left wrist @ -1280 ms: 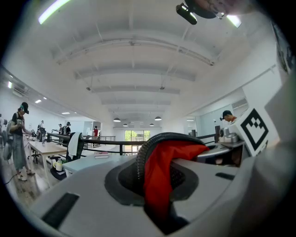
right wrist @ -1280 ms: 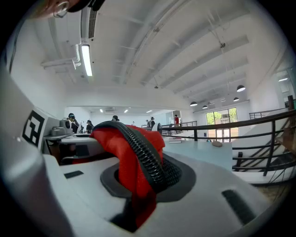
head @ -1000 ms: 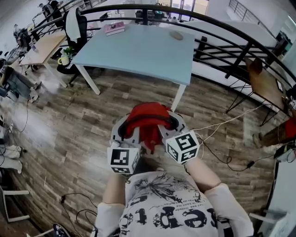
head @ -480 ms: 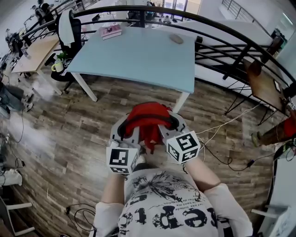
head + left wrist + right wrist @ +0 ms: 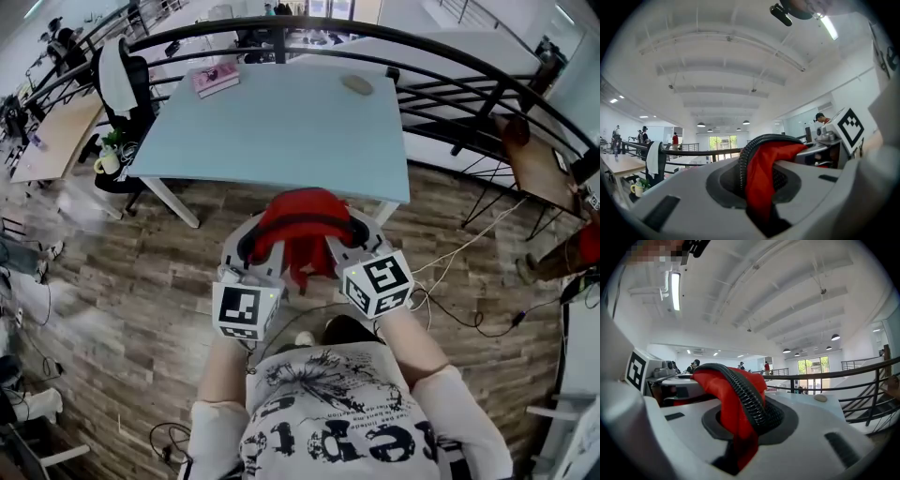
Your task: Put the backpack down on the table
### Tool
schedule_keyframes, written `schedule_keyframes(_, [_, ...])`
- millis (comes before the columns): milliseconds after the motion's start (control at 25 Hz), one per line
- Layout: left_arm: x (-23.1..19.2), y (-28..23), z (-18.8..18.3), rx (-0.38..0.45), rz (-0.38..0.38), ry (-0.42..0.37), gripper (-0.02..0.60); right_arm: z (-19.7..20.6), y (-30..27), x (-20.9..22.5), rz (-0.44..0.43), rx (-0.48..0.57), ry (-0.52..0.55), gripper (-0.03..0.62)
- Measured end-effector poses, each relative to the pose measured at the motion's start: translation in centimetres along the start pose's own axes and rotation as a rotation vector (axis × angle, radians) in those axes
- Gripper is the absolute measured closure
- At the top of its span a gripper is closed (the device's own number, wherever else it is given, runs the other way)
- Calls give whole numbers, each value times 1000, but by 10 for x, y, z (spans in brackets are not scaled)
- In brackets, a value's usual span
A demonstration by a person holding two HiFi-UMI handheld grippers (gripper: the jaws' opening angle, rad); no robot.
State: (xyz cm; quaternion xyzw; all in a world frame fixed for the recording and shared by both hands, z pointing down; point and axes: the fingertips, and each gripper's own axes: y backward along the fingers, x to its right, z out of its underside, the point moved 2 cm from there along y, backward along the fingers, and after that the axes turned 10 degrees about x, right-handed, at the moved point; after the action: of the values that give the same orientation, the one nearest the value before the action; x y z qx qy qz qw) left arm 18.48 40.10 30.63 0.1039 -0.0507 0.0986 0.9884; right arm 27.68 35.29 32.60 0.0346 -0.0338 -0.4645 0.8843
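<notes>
Jaws of my left gripper [image 5: 759, 190] are nearly together, pinching a fold of red fabric and black ribbed strap from the backpack [image 5: 763, 171]. My right gripper [image 5: 739, 430] does the same on its side, clamped on the red cloth and ribbed strap of the backpack [image 5: 725, 401].

From the head view, the left gripper [image 5: 255, 253] and right gripper [image 5: 354, 246] sit side by side in front of my chest, with the red backpack [image 5: 302, 217] slung between them, held up off the wooden floor [image 5: 122, 281]. Its far side overlaps the near edge of the light blue table [image 5: 281, 122], but it is not set down on the top. At the table's far side lie a pink book [image 5: 215, 78] and a small grey oval object [image 5: 357, 84]. A black railing [image 5: 450, 66] curves behind the table.
</notes>
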Motion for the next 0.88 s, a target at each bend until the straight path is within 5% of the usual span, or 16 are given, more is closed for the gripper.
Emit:
schedule_keyframes(560, [-134,-150,25,5,-47,-7,518,-8,-193,87,-67,62,4,523])
schedule_keyframes(880, [-210,-258,22,36,-45,-119,518,-29,-308,155,-97,117,21,522])
